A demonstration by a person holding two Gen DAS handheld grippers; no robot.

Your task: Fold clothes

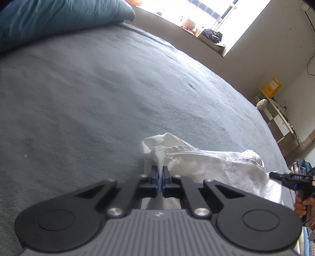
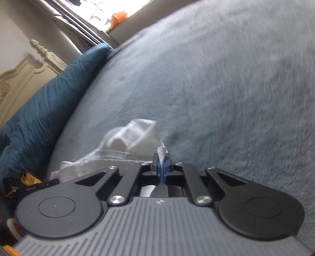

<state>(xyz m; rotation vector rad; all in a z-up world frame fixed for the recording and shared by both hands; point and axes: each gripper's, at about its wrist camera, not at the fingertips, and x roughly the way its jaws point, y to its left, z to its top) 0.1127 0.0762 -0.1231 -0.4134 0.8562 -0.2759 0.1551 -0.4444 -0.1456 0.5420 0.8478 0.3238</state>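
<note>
From the left wrist view, the left gripper [image 1: 159,175] had its blue pads pinched tight on a drawn-up peak of the white garment [image 1: 206,163], which lay crumpled on the grey bedspread [image 1: 98,98] near the bed's edge. Off to the right a hand [image 1: 302,205] held the other tool at the cloth's far side. A teal pillow [image 1: 59,17] sat well apart, up the bed.

From the right wrist view, the right gripper [image 2: 161,167] was likewise closed on a small white point of the same garment [image 2: 135,137], the rest bunched to its left on the bedspread [image 2: 226,78].

The cloth looked thin, light and limp; I judged it would sag and slip unless taken by a hem or corner, both ends lifted evenly.
</note>
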